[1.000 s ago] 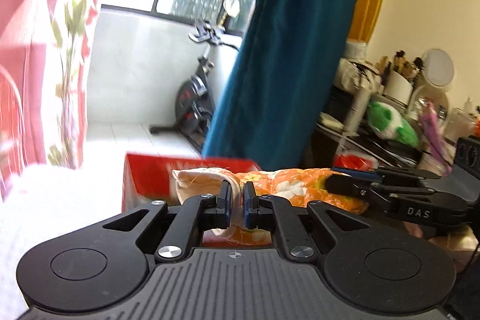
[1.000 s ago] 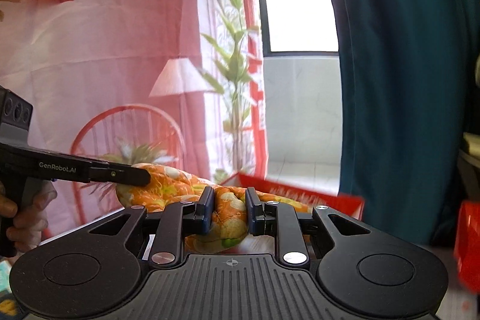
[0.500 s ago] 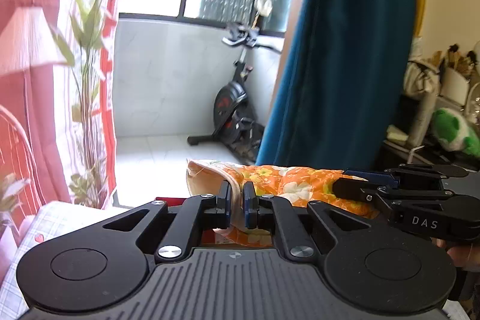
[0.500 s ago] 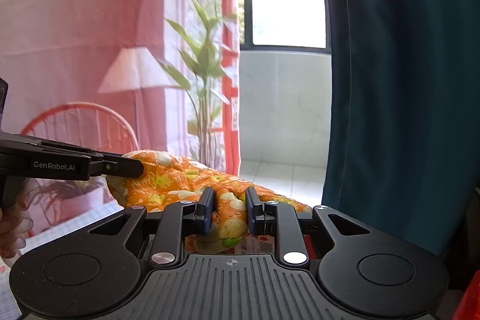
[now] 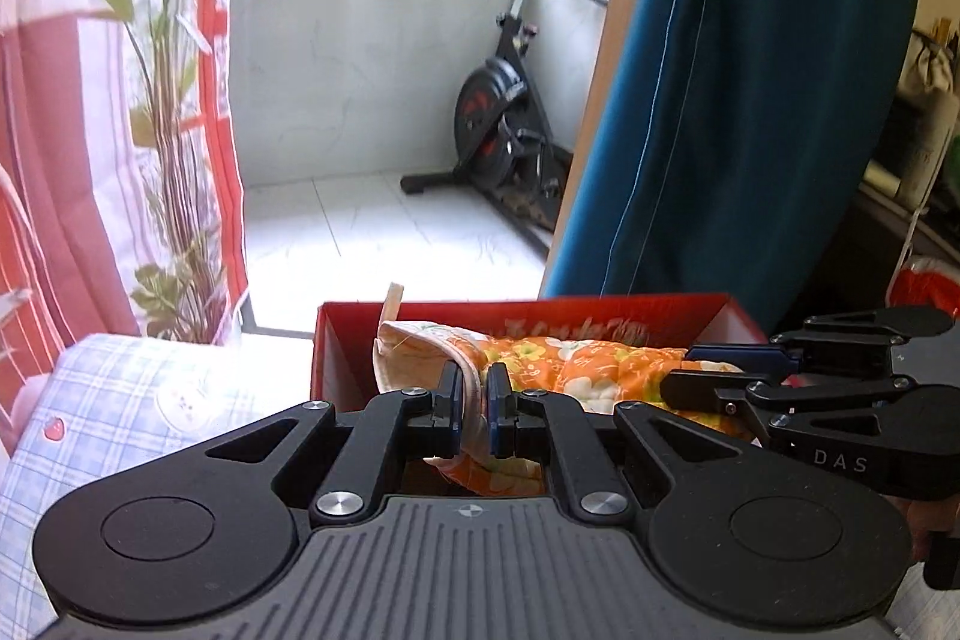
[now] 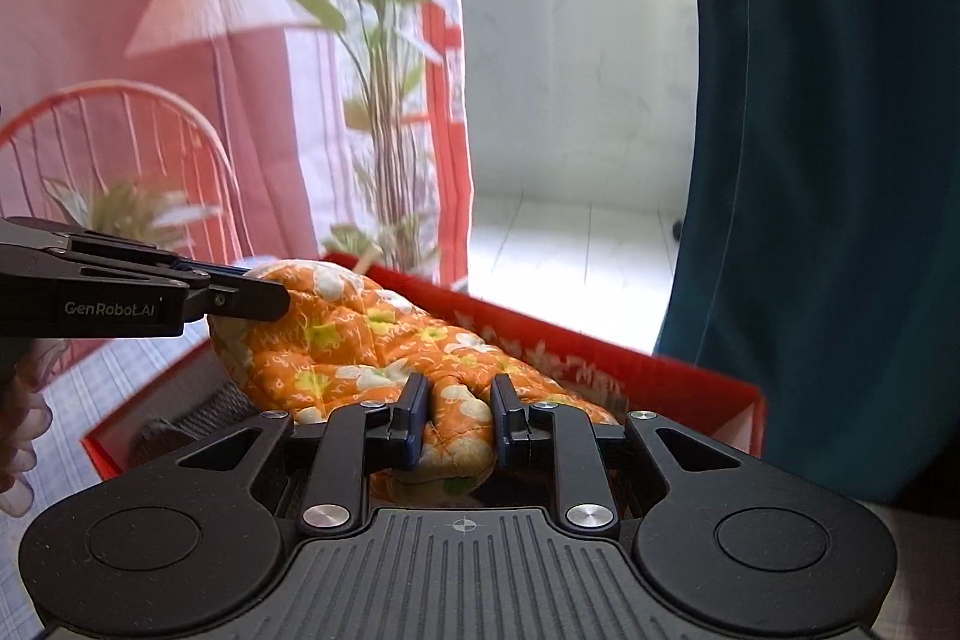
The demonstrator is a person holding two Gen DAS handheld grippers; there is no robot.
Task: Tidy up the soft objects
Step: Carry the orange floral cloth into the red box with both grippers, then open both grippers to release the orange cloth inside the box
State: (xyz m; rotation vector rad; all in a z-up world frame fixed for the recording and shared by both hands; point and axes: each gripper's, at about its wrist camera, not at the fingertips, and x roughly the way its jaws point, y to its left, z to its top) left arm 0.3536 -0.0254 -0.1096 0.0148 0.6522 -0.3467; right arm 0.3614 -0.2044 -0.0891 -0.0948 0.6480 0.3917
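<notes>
Left gripper (image 5: pixel 474 400) clamped on the pale hem of the orange floral cloth (image 6: pixel 360 346), right gripper (image 6: pixel 459 418) pinching a thick fold at the other end — cloth slung over the open red box (image 6: pixel 600 352). Best lowered level, both ends together, then released only once settled inside — not draped across the rim.

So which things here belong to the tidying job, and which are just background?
In the job:
- orange floral cloth, pinched by both claws
- red box beneath it
- left claw
- right claw

Background:
- exercise bike
- teal curtain
- printed curtain
</notes>
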